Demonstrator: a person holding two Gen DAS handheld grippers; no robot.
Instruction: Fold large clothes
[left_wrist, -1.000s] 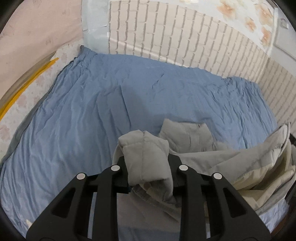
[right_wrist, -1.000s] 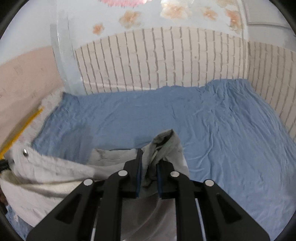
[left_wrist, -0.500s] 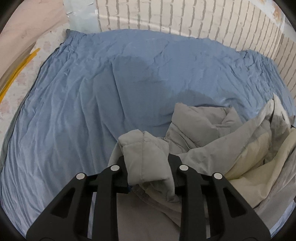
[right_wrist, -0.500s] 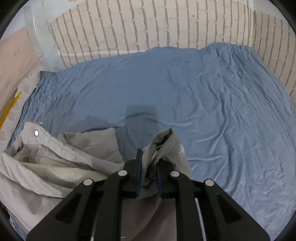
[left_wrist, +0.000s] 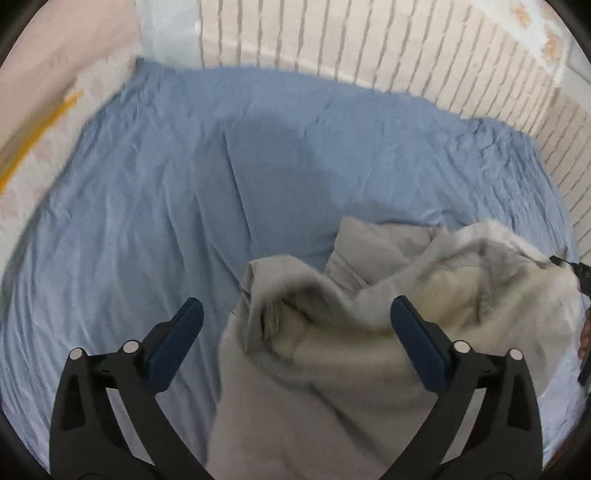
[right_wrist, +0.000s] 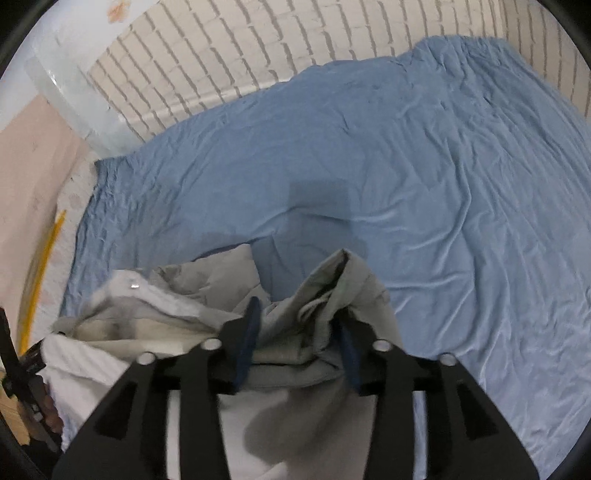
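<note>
A grey padded jacket (left_wrist: 369, 295) with a cream lining lies crumpled on the blue bedsheet (left_wrist: 147, 221). My left gripper (left_wrist: 295, 317) hangs just above it, jaws opening and wide apart. A loose grey fold slumps between the fingers (left_wrist: 184, 325) and touches neither pad. In the right wrist view the same jacket (right_wrist: 184, 325) bunches up at the lower left. My right gripper (right_wrist: 299, 339) is opening, its jaws about half apart. A bunched grey hem (right_wrist: 343, 280) sits slack between the blue pads (right_wrist: 249, 332).
The blue sheet (right_wrist: 443, 184) spreads wide beyond the jacket to a white brick-pattern wall (right_wrist: 221, 66). A yellow strip (right_wrist: 37, 288) runs along the bed's left side. A person's hand (left_wrist: 585, 332) shows at the right edge of the left wrist view.
Both grippers were shut on folds of the jacket; now both have opened and let the folds go. Both have sunk toward the bed, and the jacket has slumped onto the sheet.
</note>
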